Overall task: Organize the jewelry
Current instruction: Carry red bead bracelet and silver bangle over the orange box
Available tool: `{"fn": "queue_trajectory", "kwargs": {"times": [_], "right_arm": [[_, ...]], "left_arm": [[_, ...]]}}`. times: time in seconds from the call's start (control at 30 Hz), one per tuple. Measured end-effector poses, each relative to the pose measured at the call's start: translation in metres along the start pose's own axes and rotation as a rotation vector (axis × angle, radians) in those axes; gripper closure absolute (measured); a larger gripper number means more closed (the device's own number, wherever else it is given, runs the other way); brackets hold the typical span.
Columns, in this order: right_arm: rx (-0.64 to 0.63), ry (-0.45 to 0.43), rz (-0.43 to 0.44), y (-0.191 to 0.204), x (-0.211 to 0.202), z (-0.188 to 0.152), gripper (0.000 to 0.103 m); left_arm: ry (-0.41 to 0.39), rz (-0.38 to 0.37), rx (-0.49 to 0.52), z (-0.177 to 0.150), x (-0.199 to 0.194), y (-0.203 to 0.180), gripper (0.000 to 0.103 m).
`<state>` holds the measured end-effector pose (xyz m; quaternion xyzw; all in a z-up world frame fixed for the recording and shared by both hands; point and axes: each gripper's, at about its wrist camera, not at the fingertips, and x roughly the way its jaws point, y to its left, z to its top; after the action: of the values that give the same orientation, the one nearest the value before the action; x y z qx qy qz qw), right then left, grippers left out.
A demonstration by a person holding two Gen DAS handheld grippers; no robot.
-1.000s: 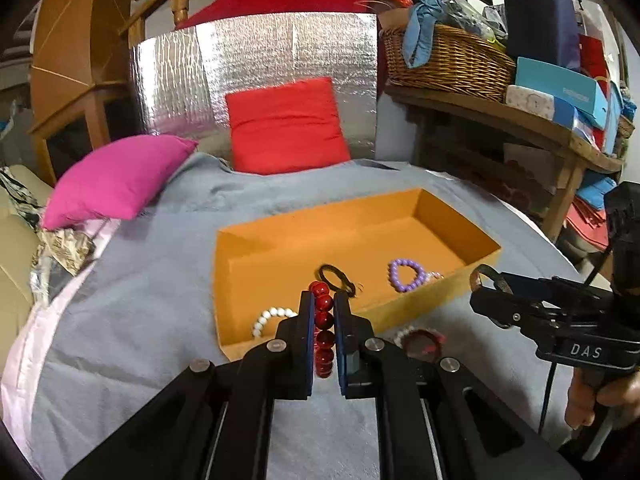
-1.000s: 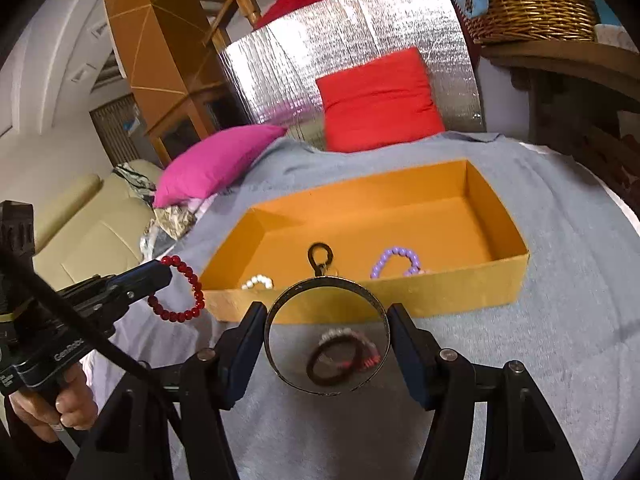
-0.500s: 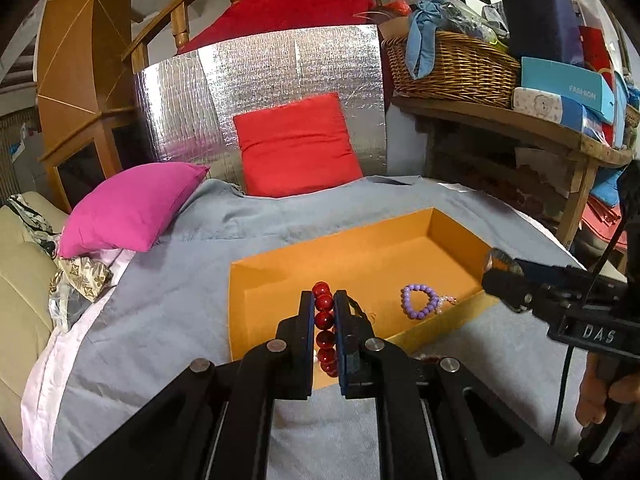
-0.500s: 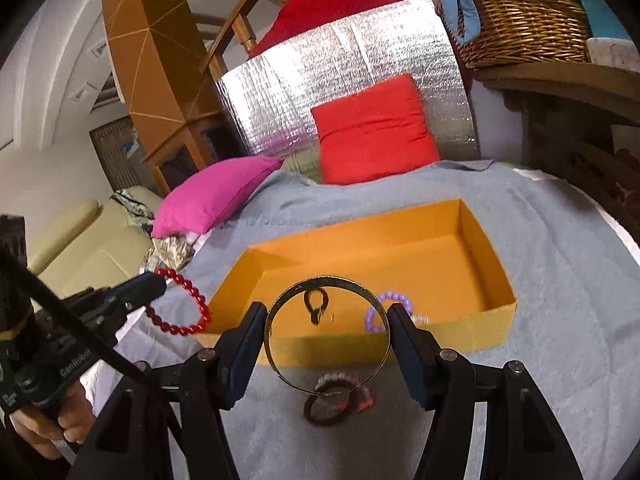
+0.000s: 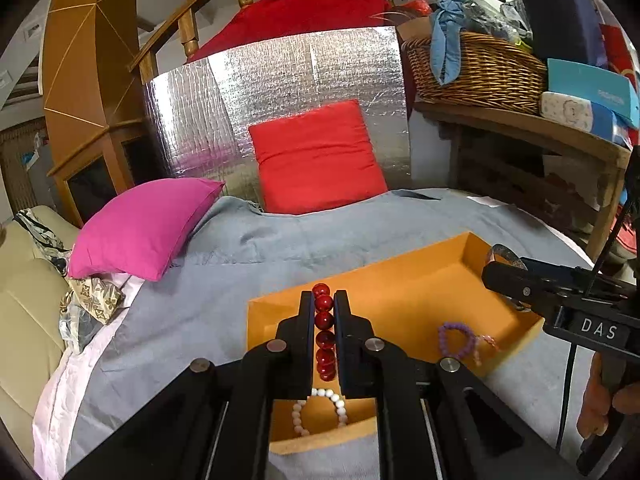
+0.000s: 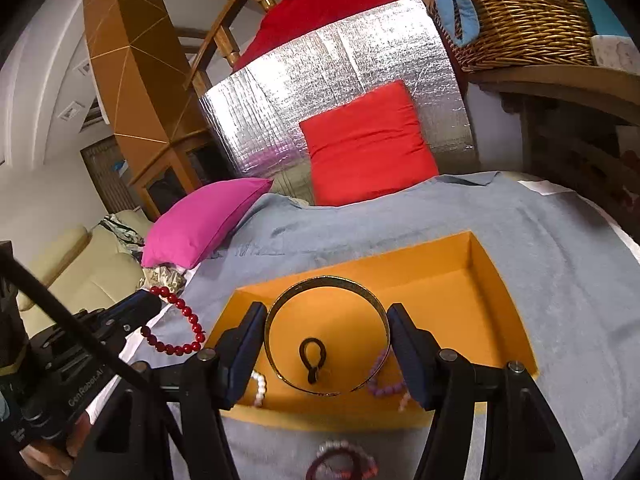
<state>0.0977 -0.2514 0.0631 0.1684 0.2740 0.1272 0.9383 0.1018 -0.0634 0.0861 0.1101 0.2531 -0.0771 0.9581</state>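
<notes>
The left gripper (image 5: 323, 312) is clamped narrow on a red bead bracelet (image 5: 324, 330), held above the near left end of an orange tray (image 5: 472, 252) that sits on a grey cloth (image 5: 224, 280). The right gripper (image 6: 327, 344) holds a gold bangle (image 6: 280, 304) between widely spread fingers, over the tray's middle.

In the tray lie a white bracelet (image 5: 338, 400), partly hidden by the left fingers, a purple bracelet (image 5: 456, 340), and a black loop (image 6: 313, 358), seen only from the right wrist. That view alone shows a dark bracelet (image 6: 340, 460) on the cloth before the tray, cut off at the frame's bottom edge.
</notes>
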Motion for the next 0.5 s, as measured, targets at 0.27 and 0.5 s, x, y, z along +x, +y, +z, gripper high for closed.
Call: {"fn": "queue_trajectory", "kwargs": {"times": [0.27, 0.5], "right_arm": [[0.007, 0.025, -0.008, -0.001, 0.033, 0.014, 0.038], [0.026, 0.071, -0.021, -0.005, 0.063, 0.018, 0.038]], "left_arm": [[0.032, 0.007, -0.029, 0.005, 0.031, 0.006, 0.093], [0.049, 0.008, -0.050, 0.009, 0.048, 0.009, 0.093]]}}
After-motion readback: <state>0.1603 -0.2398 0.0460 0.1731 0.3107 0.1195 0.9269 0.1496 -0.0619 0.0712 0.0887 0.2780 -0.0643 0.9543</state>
